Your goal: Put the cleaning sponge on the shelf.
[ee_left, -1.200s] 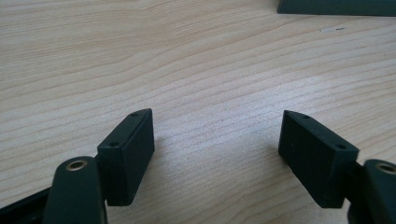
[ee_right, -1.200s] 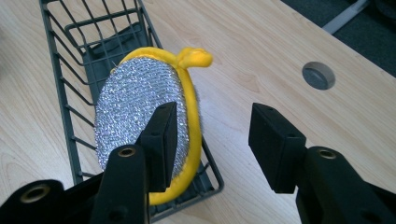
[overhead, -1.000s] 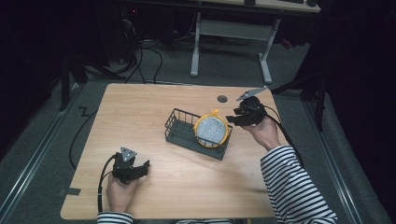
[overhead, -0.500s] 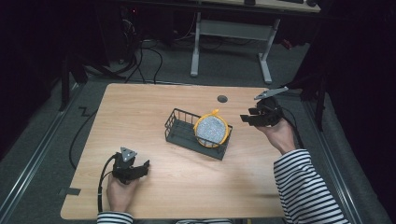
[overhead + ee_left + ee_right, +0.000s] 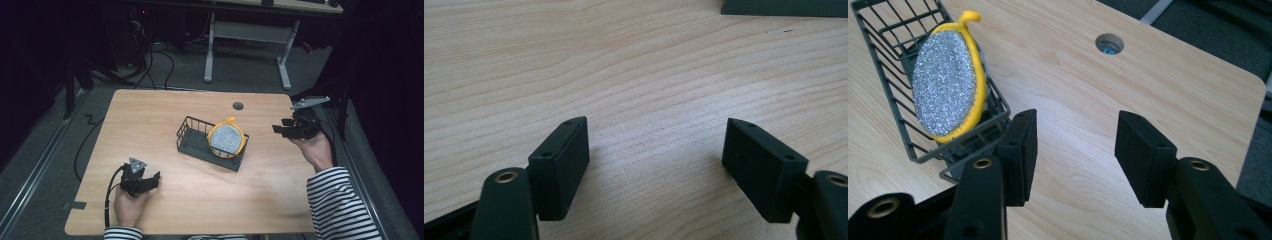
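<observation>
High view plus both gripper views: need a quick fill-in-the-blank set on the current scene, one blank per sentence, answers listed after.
1. The round silver scrubber with the yellow rim leans on edge inside the dark wire ____.
2. Both the left gripper and the right gripper have their jaws ____, with nothing between them.
3. The small round hole in the wooden table lies near the table's ____ edge, as seen from the person's side.

Missing words: basket; open; far
</observation>
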A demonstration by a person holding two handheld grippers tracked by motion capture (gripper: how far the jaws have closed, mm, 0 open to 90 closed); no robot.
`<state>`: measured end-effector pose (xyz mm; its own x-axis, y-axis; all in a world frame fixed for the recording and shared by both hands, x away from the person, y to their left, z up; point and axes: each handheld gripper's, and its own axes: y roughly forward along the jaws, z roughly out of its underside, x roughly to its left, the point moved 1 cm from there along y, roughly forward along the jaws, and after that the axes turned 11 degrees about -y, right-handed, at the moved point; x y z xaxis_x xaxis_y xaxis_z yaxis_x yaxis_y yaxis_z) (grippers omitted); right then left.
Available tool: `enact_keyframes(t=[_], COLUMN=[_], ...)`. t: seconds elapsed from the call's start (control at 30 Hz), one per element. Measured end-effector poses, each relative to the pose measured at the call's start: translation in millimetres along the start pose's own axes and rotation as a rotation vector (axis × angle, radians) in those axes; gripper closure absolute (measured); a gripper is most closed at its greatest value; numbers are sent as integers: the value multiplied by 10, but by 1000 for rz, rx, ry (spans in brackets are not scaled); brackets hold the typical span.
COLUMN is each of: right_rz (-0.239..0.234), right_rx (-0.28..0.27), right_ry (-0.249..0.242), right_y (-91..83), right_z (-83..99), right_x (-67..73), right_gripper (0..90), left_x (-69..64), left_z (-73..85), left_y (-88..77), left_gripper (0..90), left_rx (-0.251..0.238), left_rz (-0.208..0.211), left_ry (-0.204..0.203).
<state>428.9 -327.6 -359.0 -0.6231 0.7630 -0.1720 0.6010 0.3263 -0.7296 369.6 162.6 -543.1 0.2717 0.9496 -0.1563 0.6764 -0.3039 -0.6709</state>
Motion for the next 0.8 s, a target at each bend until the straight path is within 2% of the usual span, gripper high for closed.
enact_keyframes(t=[0.2,0.8], right_rz=[20,32], right_rx=[-13,-24], right_ry=[18,66], right_y=[-90,-281], right_z=[126,466], right_x=[-18,21], right_gripper=[521,526], left_x=[0,0], left_z=[0,0], left_y=[0,0], left_gripper=[273,273], left_rx=[0,0], left_rz=[0,0], left_ry=[0,0])
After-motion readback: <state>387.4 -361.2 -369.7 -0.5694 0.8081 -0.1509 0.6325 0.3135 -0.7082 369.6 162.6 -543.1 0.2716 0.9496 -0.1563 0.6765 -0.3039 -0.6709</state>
